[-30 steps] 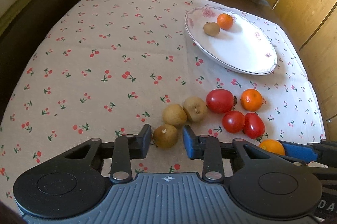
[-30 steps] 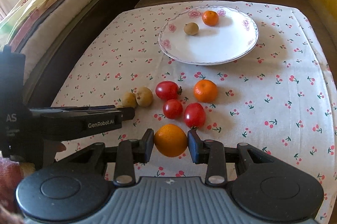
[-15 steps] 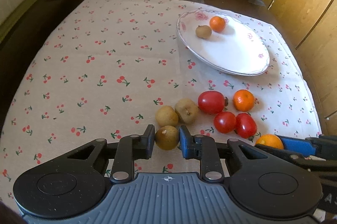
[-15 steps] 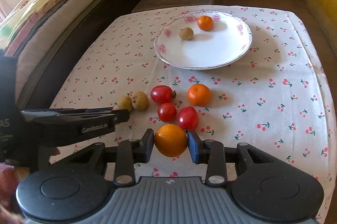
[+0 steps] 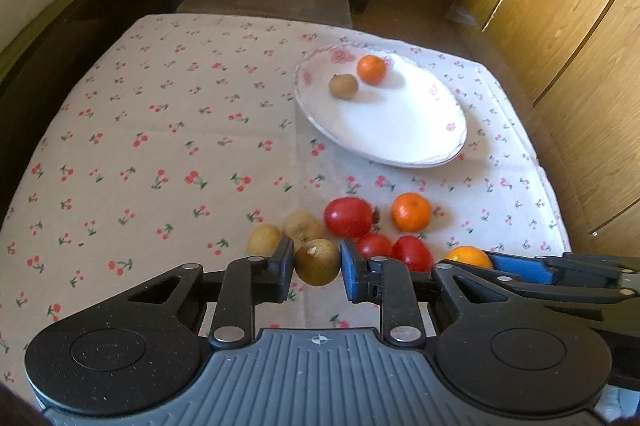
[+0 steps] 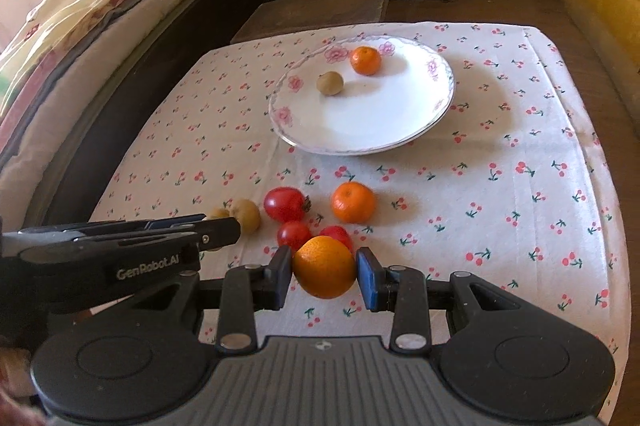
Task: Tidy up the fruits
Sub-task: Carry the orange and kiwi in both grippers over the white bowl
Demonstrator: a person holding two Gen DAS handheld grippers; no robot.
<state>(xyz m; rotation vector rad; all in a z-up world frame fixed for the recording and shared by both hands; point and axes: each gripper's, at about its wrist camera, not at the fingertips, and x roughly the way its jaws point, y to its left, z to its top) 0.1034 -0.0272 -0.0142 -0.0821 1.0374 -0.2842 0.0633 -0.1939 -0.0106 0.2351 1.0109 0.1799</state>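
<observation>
On the counter [image 5: 160, 130], left wrist view: left gripper [image 5: 316, 262], jaws clamped on a brown round fruit [image 5: 317, 262]; two more beside three tomatoes [image 5: 347, 217] and a tangerine [image 5: 411, 212]; plate [image 5: 400, 130] beyond. Right wrist view: right gripper [image 6: 323, 272], jaws closed on an orange [image 6: 324, 267], near the tomatoes.

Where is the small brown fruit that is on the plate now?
In both views the small brown fruit lies on the far side of the white plate, just left of and nearer than the orange mandarin.
</observation>
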